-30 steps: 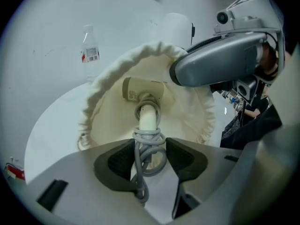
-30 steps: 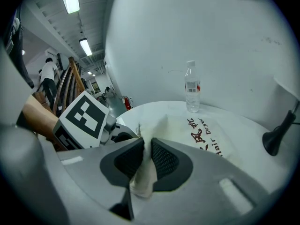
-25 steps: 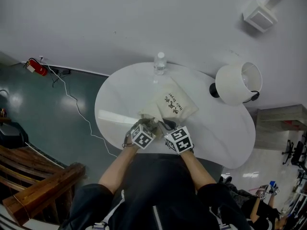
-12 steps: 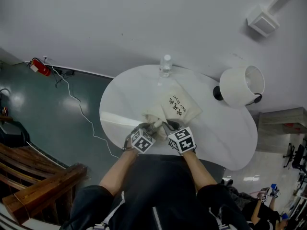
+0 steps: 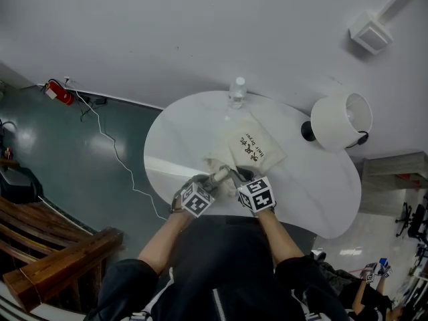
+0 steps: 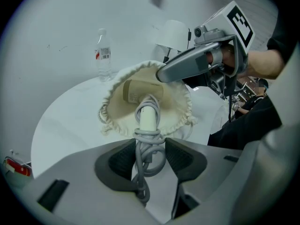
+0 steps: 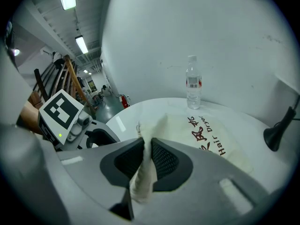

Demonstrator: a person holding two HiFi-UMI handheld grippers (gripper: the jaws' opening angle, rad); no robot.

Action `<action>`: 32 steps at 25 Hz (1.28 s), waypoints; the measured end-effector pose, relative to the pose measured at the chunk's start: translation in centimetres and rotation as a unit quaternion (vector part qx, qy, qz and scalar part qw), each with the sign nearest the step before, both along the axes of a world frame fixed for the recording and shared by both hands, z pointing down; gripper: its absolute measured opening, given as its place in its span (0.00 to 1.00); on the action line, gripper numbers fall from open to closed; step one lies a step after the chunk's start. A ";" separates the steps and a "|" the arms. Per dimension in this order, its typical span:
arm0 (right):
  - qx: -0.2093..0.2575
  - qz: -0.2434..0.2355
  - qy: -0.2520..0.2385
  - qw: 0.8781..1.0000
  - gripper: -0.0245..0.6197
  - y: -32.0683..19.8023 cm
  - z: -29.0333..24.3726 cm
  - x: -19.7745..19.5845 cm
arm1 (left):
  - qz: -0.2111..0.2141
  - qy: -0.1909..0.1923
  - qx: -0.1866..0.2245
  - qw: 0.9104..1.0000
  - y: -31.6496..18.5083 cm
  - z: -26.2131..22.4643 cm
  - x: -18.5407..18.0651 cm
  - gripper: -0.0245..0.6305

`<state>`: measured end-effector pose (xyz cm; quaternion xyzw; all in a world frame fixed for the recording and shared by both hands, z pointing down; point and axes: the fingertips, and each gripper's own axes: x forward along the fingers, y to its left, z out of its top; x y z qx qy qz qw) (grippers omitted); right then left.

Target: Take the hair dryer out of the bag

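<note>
White round table, left claw clamping hair dryer, right claw pinching bag

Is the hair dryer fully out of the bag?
No, the hair dryer lies with its head inside the bag mouth; only handle and cord stick out.

Head view peers steeply down from high above the round bench. Left gripper view hugs the left claw, facing into the bag mouth; right gripper view rides the right claw, facing the wall. All three catch the water bottle.
</note>
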<state>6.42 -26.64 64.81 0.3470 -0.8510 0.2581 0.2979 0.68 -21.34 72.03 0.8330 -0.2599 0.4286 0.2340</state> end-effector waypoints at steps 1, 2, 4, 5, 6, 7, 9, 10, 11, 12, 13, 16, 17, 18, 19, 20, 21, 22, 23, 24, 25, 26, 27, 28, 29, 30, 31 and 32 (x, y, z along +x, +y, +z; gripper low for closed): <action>0.000 0.000 0.001 1.000 0.11 0.0 0.1 0.0 | 0.000 0.000 0.000 1.000 0.1 0.0 -0.2 0.35; -0.001 0.000 0.002 1.000 0.11 0.0 0.1 0.0 | 0.000 -0.001 0.000 1.000 0.2 0.0 -0.4 0.34; -0.001 0.001 0.003 1.000 0.11 0.1 0.2 -0.1 | -0.001 -0.001 -0.001 1.000 0.4 0.1 -0.7 0.34; -0.001 0.002 0.003 1.000 0.11 0.1 0.2 -0.1 | -0.002 0.000 -0.002 1.000 0.5 0.1 -0.9 0.34; -0.001 0.002 0.003 1.000 0.11 0.1 0.2 -0.2 | -0.003 0.000 -0.002 1.000 0.6 0.1 -1.1 0.34; -0.002 0.002 0.003 1.000 0.11 0.1 0.3 -0.2 | -0.003 0.000 -0.001 1.000 0.7 0.1 -1.2 0.34; -0.003 0.002 0.003 1.000 0.11 0.1 0.3 -0.2 | -0.004 0.000 -0.002 1.000 0.9 0.0 -1.6 0.34; -0.003 0.001 0.004 1.000 0.11 0.1 0.4 -0.3 | -0.005 0.000 -0.002 1.000 1.0 0.0 -1.8 0.34; -0.002 0.001 0.004 1.000 0.11 0.1 0.4 -0.4 | -0.006 -0.001 -0.003 1.000 1.2 0.0 -2.1 0.34; -0.002 0.001 0.005 1.000 0.11 0.1 0.4 -0.5 | -0.007 -0.001 -0.003 1.000 1.3 0.0 -2.4 0.34; -0.002 0.000 0.005 1.000 0.11 0.1 0.4 -0.6 | -0.007 -0.002 -0.004 1.000 1.5 0.0 -2.7 0.34; -0.002 -0.001 0.006 1.000 0.11 0.2 0.5 -0.7 | -0.010 -0.002 -0.004 1.000 2.0 -0.1 -3.6 0.34; -0.002 -0.001 0.006 1.000 0.11 0.2 0.5 -0.7 | -0.011 -0.002 -0.006 1.000 2.2 0.0 -3.8 0.34; -0.002 -0.001 0.006 1.000 0.11 0.2 0.6 -0.6 | -0.012 -0.002 -0.007 1.000 2.4 0.0 -4.0 0.34; -0.003 -0.001 0.007 1.000 0.11 0.2 0.6 -0.6 | -0.012 -0.003 -0.007 1.000 2.6 0.1 -4.2 0.34; -0.003 -0.001 0.007 1.000 0.11 0.2 0.7 -0.5 | -0.012 -0.002 -0.008 1.000 2.8 0.2 -4.4 0.34; -0.004 -0.001 0.007 1.000 0.11 0.2 0.8 -0.5 | -0.013 -0.002 -0.009 1.000 3.0 0.3 -4.7 0.34; -0.004 -0.001 0.007 1.000 0.11 0.2 0.8 -0.5 | -0.013 -0.002 -0.010 1.000 3.1 0.4 -4.9 0.33; -0.005 -0.002 0.008 1.000 0.11 0.3 0.9 -0.4 | -0.013 -0.002 -0.011 1.000 3.3 0.5 -5.1 0.33; -0.006 -0.002 0.008 1.000 0.11 0.3 1.0 -0.4 | -0.014 -0.003 -0.012 1.000 3.5 0.5 -5.2 0.34; -0.006 -0.003 0.009 1.000 0.11 0.4 1.1 -0.4 | -0.014 -0.003 -0.013 1.000 3.6 0.6 -5.4 0.33; -0.007 -0.003 0.009 1.000 0.11 0.4 1.1 -0.4 | -0.014 -0.004 -0.013 1.000 3.8 0.7 -5.5 0.34; -0.007 -0.003 0.010 1.000 0.11 0.5 1.2 -0.4 | -0.015 -0.005 -0.014 1.000 3.9 0.8 -5.7 0.34; -0.008 -0.004 0.010 1.000 0.11 0.5 1.2 -0.4 | -0.015 -0.007 -0.015 1.000 4.0 0.9 -5.8 0.34; -0.008 -0.004 0.010 1.000 0.11 0.6 1.2 -0.4 | -0.016 -0.009 -0.016 1.000 4.1 1.0 -5.9 0.34; -0.009 -0.005 0.010 1.000 0.11 0.7 1.3 -0.5 | -0.016 -0.011 -0.016 1.000 4.3 1.2 -6.0 0.34; -0.009 -0.005 0.010 1.000 0.11 0.7 1.3 -0.5 | -0.016 -0.014 -0.017 1.000 4.4 1.5 -6.1 0.34; -0.010 -0.005 0.010 1.000 0.11 0.7 1.4 -0.5 | -0.016 -0.018 -0.017 1.000 4.4 1.8 -6.2 0.34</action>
